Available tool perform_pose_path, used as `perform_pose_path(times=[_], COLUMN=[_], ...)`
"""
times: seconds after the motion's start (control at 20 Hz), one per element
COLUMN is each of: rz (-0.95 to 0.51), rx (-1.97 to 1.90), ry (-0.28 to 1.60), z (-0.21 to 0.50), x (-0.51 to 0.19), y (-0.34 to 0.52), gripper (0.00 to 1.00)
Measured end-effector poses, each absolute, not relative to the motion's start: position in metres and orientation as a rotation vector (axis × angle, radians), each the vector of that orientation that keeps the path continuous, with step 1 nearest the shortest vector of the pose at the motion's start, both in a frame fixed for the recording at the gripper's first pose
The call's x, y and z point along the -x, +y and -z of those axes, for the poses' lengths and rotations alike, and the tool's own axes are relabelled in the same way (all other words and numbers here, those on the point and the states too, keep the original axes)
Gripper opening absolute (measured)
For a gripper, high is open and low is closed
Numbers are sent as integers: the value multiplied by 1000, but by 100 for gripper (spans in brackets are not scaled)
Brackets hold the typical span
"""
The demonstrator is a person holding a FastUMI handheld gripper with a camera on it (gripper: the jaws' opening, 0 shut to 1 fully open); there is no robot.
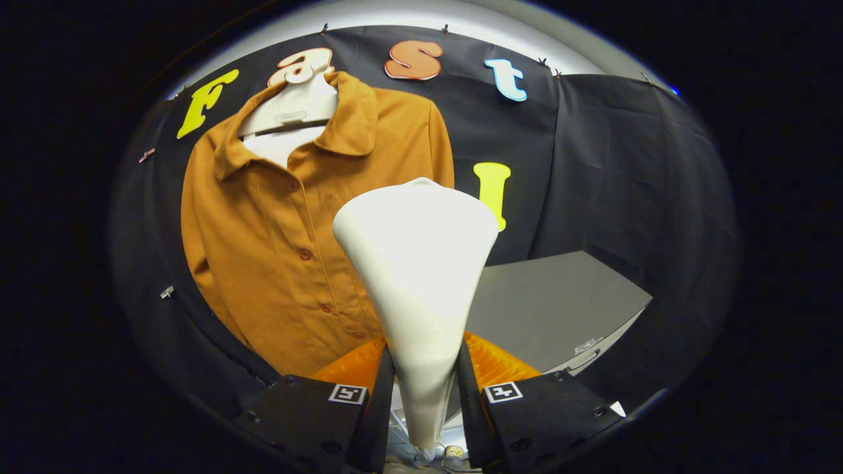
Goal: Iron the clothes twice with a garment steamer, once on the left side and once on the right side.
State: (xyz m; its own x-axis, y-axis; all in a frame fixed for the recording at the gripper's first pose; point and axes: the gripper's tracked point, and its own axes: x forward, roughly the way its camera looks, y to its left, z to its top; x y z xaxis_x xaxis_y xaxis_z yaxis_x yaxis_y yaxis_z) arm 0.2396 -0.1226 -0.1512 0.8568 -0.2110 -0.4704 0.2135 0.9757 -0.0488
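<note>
Clamped between the two fingers (379, 388) of the claw (425, 388) is the narrow neck of a white garment steamer (418, 263); both fingers press against its sides, so the claw is closed around it. From that grip the steamer widens upward and away from the camera into a broad, fan-shaped head, whose far edge stands well beyond the fingertips.

Beyond the steamer head and to its left hangs an orange-brown shirt (276, 230) with a collar and a buttoned front, on a white hanger (293, 108) against the black cloth wall (625, 171). The steamer head overlaps the shirt's right-hand front panel in this view; whether the head touches the fabric or hovers just off it cannot be told. The button row runs just left of the steamer.

To the right, beyond the fingers, a grey table (560, 303) stands against the wall.
</note>
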Motion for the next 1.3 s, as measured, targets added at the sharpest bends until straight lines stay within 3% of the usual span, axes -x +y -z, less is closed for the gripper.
perform_pose_path(times=[0.5,1.3], rz=[146,126], rx=[-1,10], ry=[238,130], z=[78,55], x=[-241,-254], y=[-126,-135], gripper=[50,49])
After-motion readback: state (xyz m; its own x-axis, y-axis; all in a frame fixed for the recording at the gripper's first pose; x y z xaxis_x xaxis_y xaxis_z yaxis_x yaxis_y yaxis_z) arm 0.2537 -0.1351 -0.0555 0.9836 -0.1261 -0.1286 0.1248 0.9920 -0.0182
